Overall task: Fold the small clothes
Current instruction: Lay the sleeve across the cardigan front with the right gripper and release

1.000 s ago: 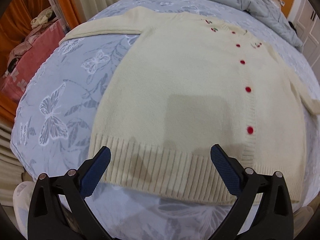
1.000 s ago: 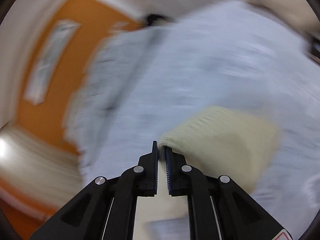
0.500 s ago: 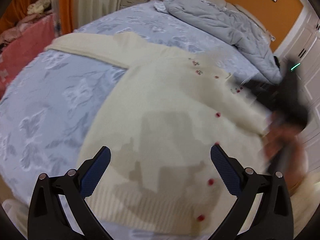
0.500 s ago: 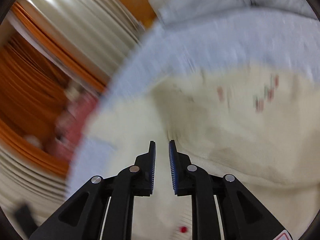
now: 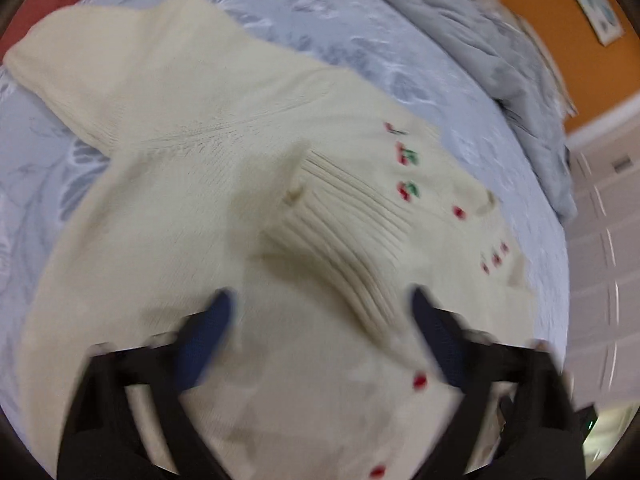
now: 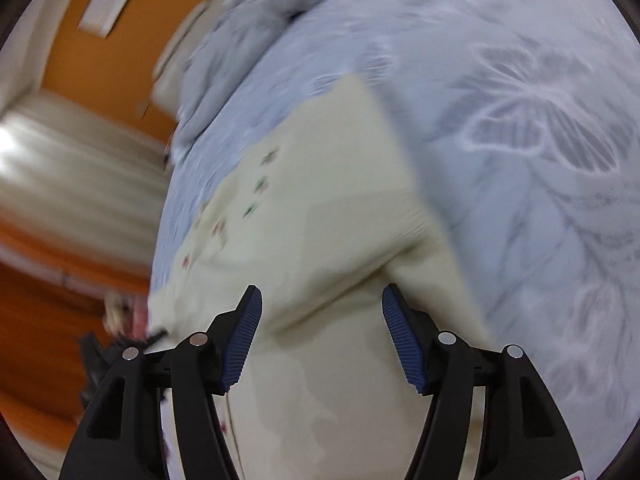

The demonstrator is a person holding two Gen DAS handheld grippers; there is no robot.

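Both grippers, left [image 5: 320, 332] and right [image 6: 322, 336], wide apart (gripping nothing) above the cream cardigan [image 5: 192, 184].

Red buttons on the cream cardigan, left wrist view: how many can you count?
3: one red button near the neckline, one beside the left gripper, one at the bottom edge. The folded sleeve may hide others.

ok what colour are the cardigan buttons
Red buttons on the cream cardigan; clearest in the left wrist view.

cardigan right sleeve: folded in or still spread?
Folded in. The ribbed cuff lies across the cream cardigan front beside the cherry embroidery; both hand-held grippers are open, holding nothing.
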